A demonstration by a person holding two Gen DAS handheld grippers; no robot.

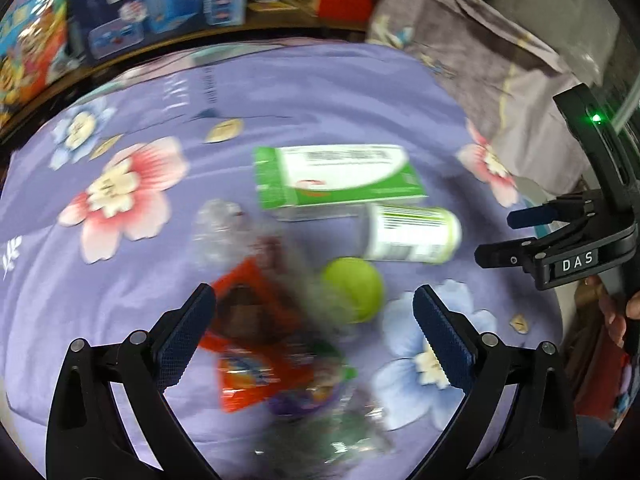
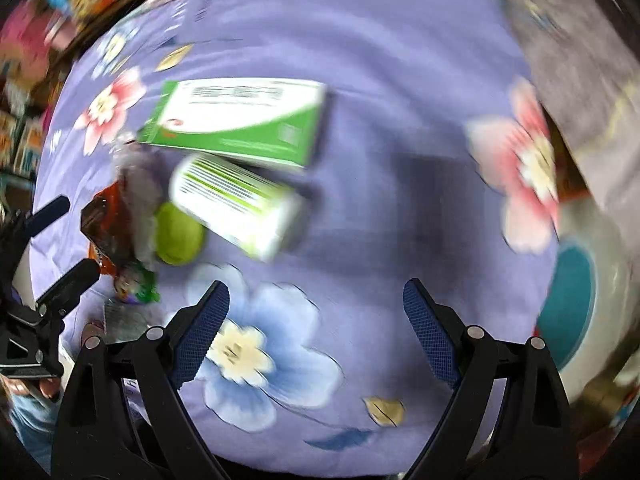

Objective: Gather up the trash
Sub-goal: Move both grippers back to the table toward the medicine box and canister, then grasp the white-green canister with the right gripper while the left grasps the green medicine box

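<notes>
**Trash pile on floral sheet, both grippers above it with jaws apart**

Surface: soft lilac bedsheet (image 1: 320, 92), printed with large pink and blue flowers, lightly creased. A grey patterned blanket (image 1: 480, 40) lies bunched at its far right edge.

Trash, clustered near the sheet's middle:
- 1 flat rectangular carton (image 1: 336, 178), green and white card with printed text, lying on its broad face
- 1 cylindrical bottle (image 1: 412, 234), white with a green striped label, on its side, just beside the carton's near edge; contents cannot be told
- 1 round yellow-green ball (image 1: 354, 290), matte, just beside the bottle
- 1 orange foil wrapper (image 1: 252, 344), glossy and crumpled, with smaller purple and green wrappers beneath it; blurred
- clear crinkled plastic (image 1: 218, 232) to the left of the wrapper; shape unclear

Left gripper (image 1: 314, 344): black frame, blue ribbed pads, jaws wide apart, nothing between them; the wrapper pile shows below in the gap.

Right gripper (image 2: 316, 336): same build, jaws wide apart and empty, over a blue printed flower, the trash up and left of it.

A white round container with a teal opening (image 2: 568, 312) sits at the right edge of the right wrist view; contents not visible
</notes>
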